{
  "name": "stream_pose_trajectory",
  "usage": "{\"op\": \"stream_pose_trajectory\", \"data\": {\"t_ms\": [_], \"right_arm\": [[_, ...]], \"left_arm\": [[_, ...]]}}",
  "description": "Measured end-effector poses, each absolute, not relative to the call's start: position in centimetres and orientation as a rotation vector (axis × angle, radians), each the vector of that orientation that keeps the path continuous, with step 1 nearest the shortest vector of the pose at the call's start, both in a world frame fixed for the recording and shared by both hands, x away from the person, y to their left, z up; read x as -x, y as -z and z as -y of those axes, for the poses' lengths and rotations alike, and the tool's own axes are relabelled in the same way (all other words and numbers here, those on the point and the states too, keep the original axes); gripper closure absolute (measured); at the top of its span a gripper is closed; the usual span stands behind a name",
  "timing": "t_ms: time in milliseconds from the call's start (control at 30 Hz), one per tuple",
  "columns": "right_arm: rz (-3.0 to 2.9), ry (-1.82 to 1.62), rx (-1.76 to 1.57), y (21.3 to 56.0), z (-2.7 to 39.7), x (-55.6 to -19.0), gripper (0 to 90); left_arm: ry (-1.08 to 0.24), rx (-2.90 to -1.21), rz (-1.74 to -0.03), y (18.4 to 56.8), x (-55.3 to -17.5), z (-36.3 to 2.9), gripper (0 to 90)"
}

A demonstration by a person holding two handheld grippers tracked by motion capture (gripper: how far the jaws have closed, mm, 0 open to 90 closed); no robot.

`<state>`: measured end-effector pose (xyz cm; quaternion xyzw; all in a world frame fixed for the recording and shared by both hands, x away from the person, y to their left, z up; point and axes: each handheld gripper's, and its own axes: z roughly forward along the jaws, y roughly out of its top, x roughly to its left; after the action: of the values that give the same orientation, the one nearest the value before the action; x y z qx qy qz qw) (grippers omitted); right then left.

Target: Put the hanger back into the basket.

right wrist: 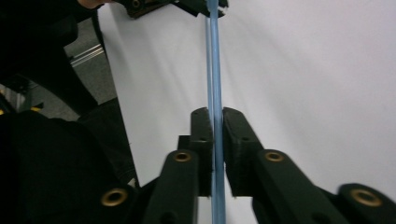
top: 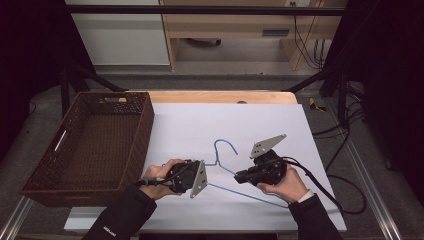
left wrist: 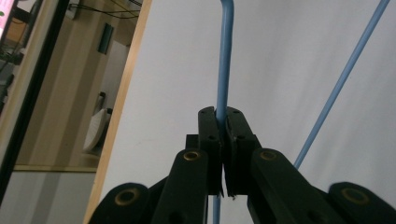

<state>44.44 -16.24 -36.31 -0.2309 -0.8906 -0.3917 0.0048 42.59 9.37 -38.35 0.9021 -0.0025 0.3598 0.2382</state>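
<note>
no readable text for you here, small white mark on your left sleeve (top: pixel 110 230) too blurred to read, no labels, brands or numbers legible on anything else in your three views

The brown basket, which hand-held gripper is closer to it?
Left. The left hand-held gripper sits just right of the basket, clamped on the blue hanger; the right hand-held gripper is farther right.

The high view looks forward and down from the person's side over the whole bench (top: pixel 260 125). Each gripper view rides close behind its own jaws, looking along them low over the white top. All three share the blue hanger (top: pixel 226 150) (left wrist: pixel 225 60) (right wrist: pixel 215 70); the right gripper view also catches the left gripper (right wrist: pixel 187 5) farther off.
</note>
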Motion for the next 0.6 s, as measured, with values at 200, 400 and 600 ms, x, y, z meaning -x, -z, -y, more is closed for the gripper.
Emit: {"op": "stream_pose_trajectory", "data": {"t_ms": [200,400,600], "right_arm": [[2.867,1.392,0.812,35.1,17.9,-44.0,51.8],[2.946,1.656,0.992,34.0,20.6,-43.7,25.3],[2.878,1.810,1.217,34.3,22.8,-43.6,13.9]], "left_arm": [[-0.900,-2.529,-0.198,37.3,-43.4,-9.1,87.1],[-0.911,-2.565,-0.343,36.2,-44.1,-8.7,87.2],[-0.873,-2.581,-0.483,35.2,-45.2,-8.7,87.1]]}}
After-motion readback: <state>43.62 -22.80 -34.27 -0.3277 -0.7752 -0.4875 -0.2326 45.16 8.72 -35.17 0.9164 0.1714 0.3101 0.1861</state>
